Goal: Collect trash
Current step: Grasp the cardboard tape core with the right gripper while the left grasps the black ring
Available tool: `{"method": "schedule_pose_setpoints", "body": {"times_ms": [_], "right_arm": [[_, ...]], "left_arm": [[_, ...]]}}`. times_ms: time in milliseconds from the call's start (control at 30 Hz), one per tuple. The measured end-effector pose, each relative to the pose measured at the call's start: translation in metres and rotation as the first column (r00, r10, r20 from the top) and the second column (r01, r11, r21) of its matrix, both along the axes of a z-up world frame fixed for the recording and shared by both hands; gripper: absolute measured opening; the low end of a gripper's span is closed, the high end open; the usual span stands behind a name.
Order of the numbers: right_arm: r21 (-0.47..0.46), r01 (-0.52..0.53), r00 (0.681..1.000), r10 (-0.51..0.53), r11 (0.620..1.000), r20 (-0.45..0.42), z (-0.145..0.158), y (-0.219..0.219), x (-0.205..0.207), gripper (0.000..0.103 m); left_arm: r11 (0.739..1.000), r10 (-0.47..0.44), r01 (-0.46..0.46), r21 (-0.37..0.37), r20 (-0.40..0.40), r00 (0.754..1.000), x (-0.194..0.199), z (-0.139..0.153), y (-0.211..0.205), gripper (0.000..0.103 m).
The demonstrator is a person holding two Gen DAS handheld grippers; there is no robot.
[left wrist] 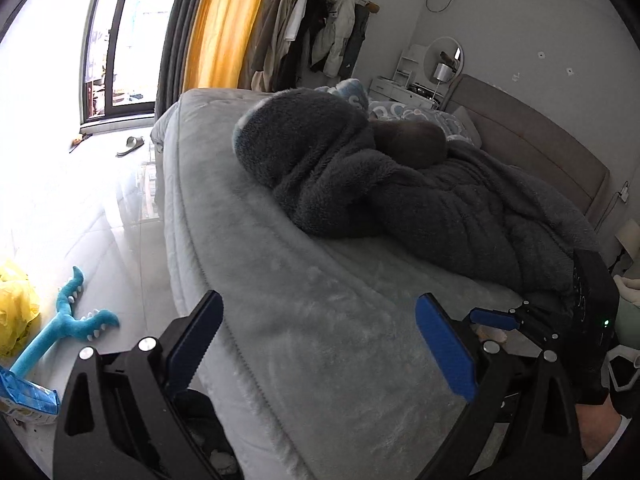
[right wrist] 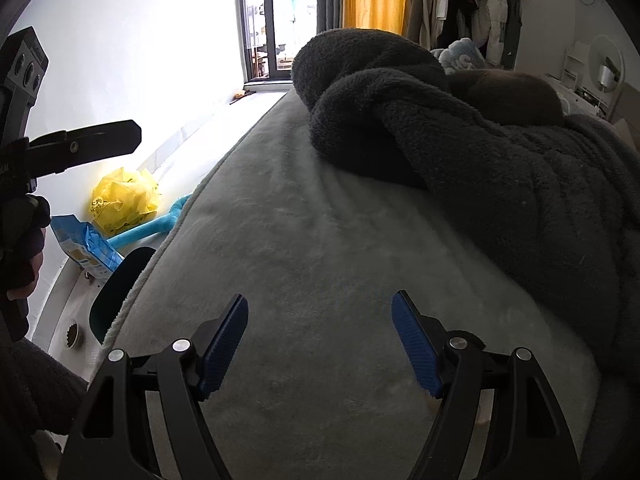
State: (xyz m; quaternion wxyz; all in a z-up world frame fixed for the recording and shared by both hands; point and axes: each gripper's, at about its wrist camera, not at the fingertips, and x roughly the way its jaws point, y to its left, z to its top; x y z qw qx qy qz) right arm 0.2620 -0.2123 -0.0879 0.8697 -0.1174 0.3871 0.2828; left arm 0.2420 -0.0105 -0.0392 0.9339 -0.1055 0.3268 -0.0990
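My left gripper [left wrist: 320,336] is open and empty above the near edge of the grey bed [left wrist: 304,320]. My right gripper [right wrist: 320,340] is open and empty over the bed's grey cover [right wrist: 320,240]. It also shows at the right edge of the left wrist view [left wrist: 504,320]. On the floor left of the bed lie a crumpled yellow plastic bag [right wrist: 124,196], also in the left wrist view [left wrist: 16,308], and a blue snack packet [right wrist: 86,246], also in the left wrist view [left wrist: 24,396]. The left gripper appears at the left of the right wrist view [right wrist: 100,142].
A dark fleece blanket [left wrist: 400,184] is heaped on the bed. A blue plush toy [left wrist: 68,328] lies on the white floor. A dark round bin [right wrist: 116,292] and a small bowl [right wrist: 72,334] sit beside the bed. A slipper [left wrist: 130,146] lies near the balcony door.
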Motion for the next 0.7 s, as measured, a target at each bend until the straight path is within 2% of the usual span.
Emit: {"method": "schedule_pose_setpoints", "body": {"times_ms": [567, 633, 700], "right_arm": [[0.012, 0.062, 0.998, -0.061, 0.998, -0.016, -0.011, -0.083, 0.009, 0.075], [0.017, 0.052, 0.998, -0.052, 0.998, -0.029, -0.015, -0.088, 0.009, 0.073], [0.012, 0.039, 0.998, -0.039, 0.999, -0.043, -0.019, -0.091, 0.009, 0.065]], "left_arm": [[0.994, -0.106, 0.105, -0.016, -0.057, 0.993, 0.03, -0.021, -0.074, 0.098], [0.992, -0.123, 0.122, -0.017, -0.066, 0.99, 0.033, -0.023, -0.082, 0.098], [0.991, -0.133, 0.133, -0.007, -0.069, 0.989, 0.035, -0.025, -0.091, 0.098]]}}
